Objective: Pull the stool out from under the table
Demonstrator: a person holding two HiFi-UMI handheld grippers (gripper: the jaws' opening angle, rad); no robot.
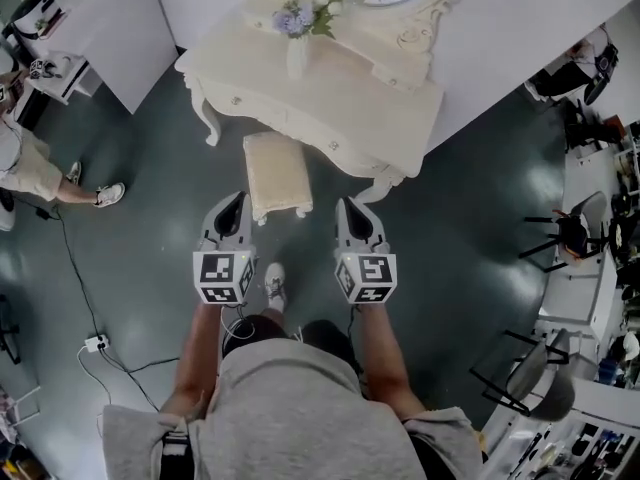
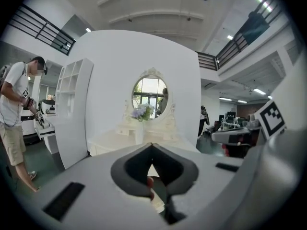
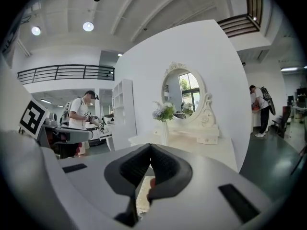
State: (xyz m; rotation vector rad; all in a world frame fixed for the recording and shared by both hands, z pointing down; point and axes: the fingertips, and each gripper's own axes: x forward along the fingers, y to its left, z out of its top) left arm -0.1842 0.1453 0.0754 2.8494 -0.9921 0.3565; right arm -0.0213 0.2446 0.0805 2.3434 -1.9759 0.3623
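Note:
A cream cushioned stool [image 1: 275, 173] stands on the dark floor, its far end at the front edge of the cream dressing table [image 1: 340, 98]. In the head view my left gripper [image 1: 237, 200] hangs just left of the stool's near end, and my right gripper [image 1: 346, 204] is to its right, clear of it. Both are shut with nothing between their jaws. In the left gripper view the left gripper [image 2: 152, 145] points at the table [image 2: 112, 139]. The right gripper [image 3: 150, 145] shows a strip of the stool [image 3: 143, 192] below its closed jaws.
A vase of flowers [image 1: 298, 30] and an oval mirror [image 3: 184, 92] stand on the table. A person [image 1: 30, 168] stands at the far left beside a white shelf unit [image 2: 72, 109]. A cable and socket [image 1: 95, 343] lie on the floor to the left. Black chairs [image 1: 572, 230] and desks line the right.

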